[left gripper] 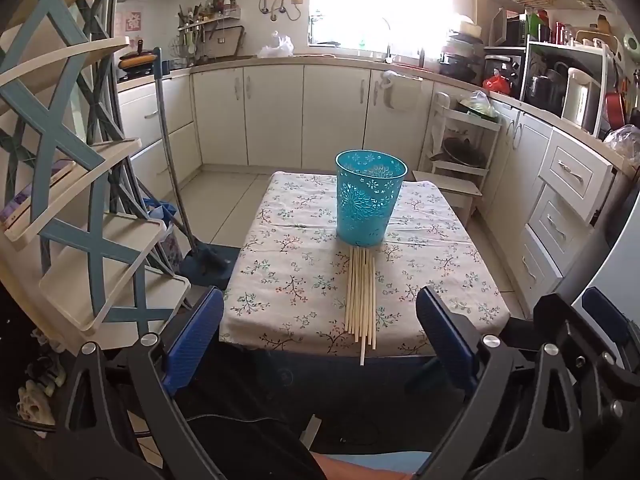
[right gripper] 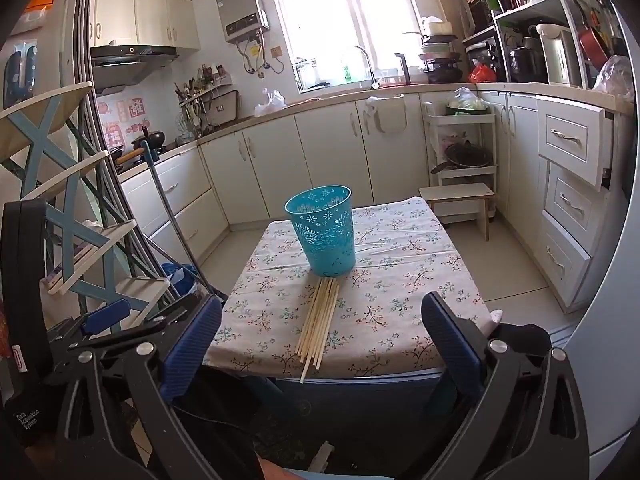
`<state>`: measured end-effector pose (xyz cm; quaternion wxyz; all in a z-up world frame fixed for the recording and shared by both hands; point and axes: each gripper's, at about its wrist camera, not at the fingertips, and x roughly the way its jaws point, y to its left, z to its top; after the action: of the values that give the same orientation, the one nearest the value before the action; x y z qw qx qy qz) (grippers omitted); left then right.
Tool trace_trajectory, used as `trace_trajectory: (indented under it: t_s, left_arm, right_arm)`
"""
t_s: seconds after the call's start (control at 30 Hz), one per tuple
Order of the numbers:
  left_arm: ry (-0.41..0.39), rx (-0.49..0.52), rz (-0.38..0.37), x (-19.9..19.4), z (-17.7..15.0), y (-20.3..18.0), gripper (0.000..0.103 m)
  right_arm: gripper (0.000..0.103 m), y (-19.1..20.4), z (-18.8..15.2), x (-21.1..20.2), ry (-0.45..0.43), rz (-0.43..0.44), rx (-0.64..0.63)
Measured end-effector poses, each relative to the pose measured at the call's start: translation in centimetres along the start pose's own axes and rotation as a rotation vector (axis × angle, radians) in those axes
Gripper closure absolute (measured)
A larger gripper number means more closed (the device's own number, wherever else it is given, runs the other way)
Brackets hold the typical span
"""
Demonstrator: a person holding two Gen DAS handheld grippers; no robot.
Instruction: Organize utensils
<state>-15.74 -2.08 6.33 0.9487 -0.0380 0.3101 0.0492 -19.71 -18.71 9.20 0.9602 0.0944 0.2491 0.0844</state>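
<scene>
A turquoise perforated holder (left gripper: pixel 369 197) (right gripper: pixel 324 230) stands upright in the middle of a small table (left gripper: pixel 280 280) (right gripper: pixel 400 280) with a floral cloth. A bundle of several pale chopsticks (left gripper: pixel 362 300) (right gripper: pixel 319 320) lies flat in front of it, tips touching its base, one stick poking over the near edge. My left gripper (left gripper: pixel 320 332) is open, held back from the near edge, nothing between its blue pads. My right gripper (right gripper: pixel 322 340) is open too, also short of the table, nothing between its pads. The other gripper shows at the side of each view.
A blue and cream shelf rack (left gripper: pixel 80 200) (right gripper: pixel 80 240) stands at the left, with a mop handle (left gripper: pixel 168 160) beside it. White cabinets (left gripper: pixel 280 112) (right gripper: pixel 320 152) line the back and right. A low wooden stool (right gripper: pixel 460 200) sits behind the table.
</scene>
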Motion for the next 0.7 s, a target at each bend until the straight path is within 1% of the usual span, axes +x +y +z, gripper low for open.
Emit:
trace_trajectory:
  t_s: [0.33, 0.4, 0.57, 0.7]
  left_arm:
    - [-0.015, 0.003, 0.015, -0.41, -0.04, 0.16, 0.009]
    - [-0.017, 0.003, 0.017, -0.49, -0.12, 0.27, 0.009]
    - [-0.025, 0.002, 0.022, -0.73, 0.21, -0.01, 0.009]
    - [-0.033, 0.002, 0.024, -0.97, 0.28, -0.12, 0.009]
  right_arm:
    - [0.007, 0.03, 0.08, -0.15, -0.003, 0.002, 0.002]
    - [0.007, -0.46, -0.09, -0.13, -0.005, 0.003, 0.001]
    - [0.007, 0.35, 0.11, -0.43, -0.006, 0.003, 0.000]
    - [0.007, -0.27, -0.08, -0.67, -0.013, 0.003, -0.003]
